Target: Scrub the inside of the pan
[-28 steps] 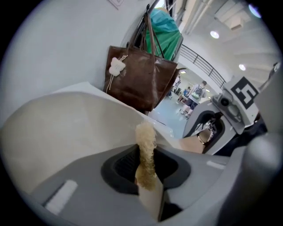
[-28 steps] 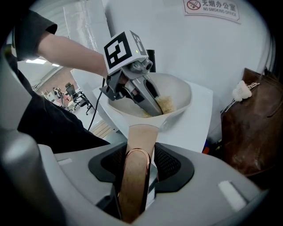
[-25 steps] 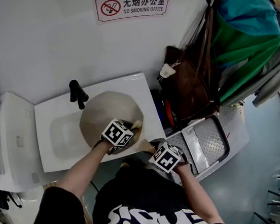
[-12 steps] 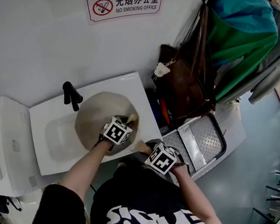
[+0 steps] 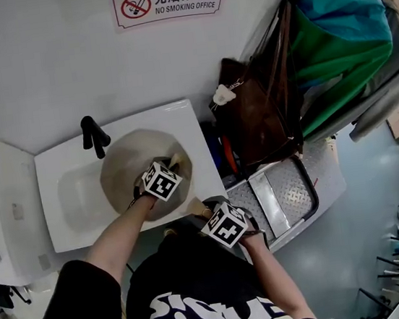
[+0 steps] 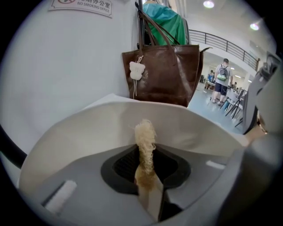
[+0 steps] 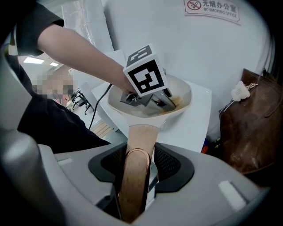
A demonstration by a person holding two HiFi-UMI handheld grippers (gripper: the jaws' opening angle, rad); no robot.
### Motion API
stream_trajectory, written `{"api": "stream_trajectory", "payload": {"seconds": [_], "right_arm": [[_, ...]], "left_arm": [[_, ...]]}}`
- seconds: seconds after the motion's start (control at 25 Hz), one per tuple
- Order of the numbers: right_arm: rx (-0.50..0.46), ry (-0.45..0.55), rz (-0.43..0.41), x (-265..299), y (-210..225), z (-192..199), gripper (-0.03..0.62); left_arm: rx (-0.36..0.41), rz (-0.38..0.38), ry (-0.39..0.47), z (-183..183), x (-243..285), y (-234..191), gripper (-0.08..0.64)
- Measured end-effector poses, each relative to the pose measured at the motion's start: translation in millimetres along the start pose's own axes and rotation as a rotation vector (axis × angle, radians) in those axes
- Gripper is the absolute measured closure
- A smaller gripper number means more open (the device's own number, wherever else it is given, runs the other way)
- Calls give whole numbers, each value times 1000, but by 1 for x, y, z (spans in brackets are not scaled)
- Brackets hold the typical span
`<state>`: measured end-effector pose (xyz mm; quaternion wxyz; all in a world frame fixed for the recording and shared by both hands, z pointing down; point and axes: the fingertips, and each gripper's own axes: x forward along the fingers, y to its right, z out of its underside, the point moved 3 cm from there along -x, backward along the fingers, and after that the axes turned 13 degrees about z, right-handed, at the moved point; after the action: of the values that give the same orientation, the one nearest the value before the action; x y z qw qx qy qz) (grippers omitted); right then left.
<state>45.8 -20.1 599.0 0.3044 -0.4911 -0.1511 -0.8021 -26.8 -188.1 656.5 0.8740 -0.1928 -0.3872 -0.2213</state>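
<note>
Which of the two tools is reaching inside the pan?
The left tool, gripping a pale fibrous scrubber, is down in the pan; the right tool is outside it, clamped on the pan's handle.

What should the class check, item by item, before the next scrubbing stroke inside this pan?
1. Right gripper clamped on the pan handle: ok.
2. Left gripper pinching the fibrous scrubber: ok.
3. Left gripper reaching inside the pan: ok.
4. Pan positioned over the white sink: ok.
5. Scrubber tip pressed against the pan wall: cannot tell.
</note>
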Motion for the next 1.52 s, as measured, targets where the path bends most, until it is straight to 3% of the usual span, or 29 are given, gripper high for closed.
{"api": "stream_trajectory", "payload": {"seconds": [0.4, 0.72, 1.0, 1.52], "right_arm": [[1, -5, 6, 0, -1, 0, 397], [2, -12, 18, 0, -2, 2, 399], [5, -7, 21, -1, -3, 1, 400], [4, 7, 26, -3, -2, -2, 400]], "left_arm": [[49, -73, -60, 1, 1, -32, 494], [220, -123, -186, 5, 1, -53, 494], [449, -211, -386, 29, -6, -79, 495], [394, -176, -567, 67, -37, -102, 495]]}}
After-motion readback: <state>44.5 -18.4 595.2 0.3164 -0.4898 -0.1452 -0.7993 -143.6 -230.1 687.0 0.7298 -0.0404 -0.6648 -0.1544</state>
